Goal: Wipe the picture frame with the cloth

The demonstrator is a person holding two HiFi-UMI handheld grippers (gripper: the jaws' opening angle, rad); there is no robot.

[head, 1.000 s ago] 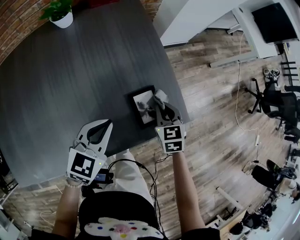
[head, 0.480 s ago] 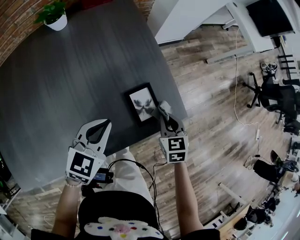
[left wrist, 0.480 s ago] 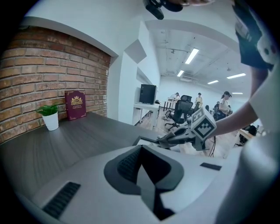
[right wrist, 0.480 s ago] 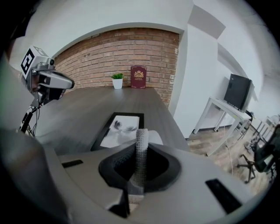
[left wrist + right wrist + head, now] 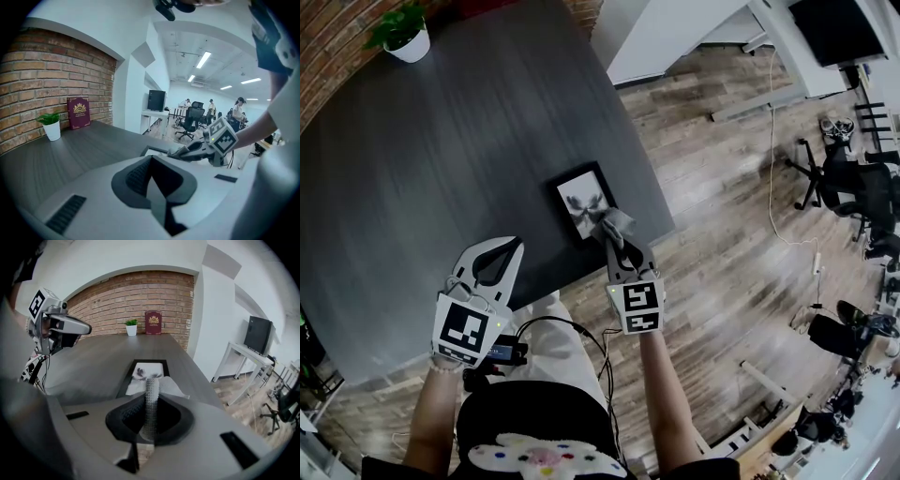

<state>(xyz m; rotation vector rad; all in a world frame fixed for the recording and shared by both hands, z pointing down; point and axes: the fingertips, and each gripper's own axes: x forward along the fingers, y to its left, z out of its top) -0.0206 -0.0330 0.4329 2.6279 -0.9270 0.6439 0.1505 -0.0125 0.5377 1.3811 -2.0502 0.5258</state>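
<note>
My right gripper [image 5: 617, 246] clamps the grey cloth [image 5: 617, 225] so it trails onto the near corner of the picture frame [image 5: 579, 199], which lies flat by the table's [image 5: 441, 169] edge. My left gripper [image 5: 514, 249] hangs aside, clenched on nothing.

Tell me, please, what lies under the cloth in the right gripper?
The picture frame, flat on the grey table; the cloth covers its near right corner, so that part cannot be seen.

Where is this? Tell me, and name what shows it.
Probably an open-plan office: swivel chairs on a wood floor, a monitor on a white desk, and people standing in the background.
</note>
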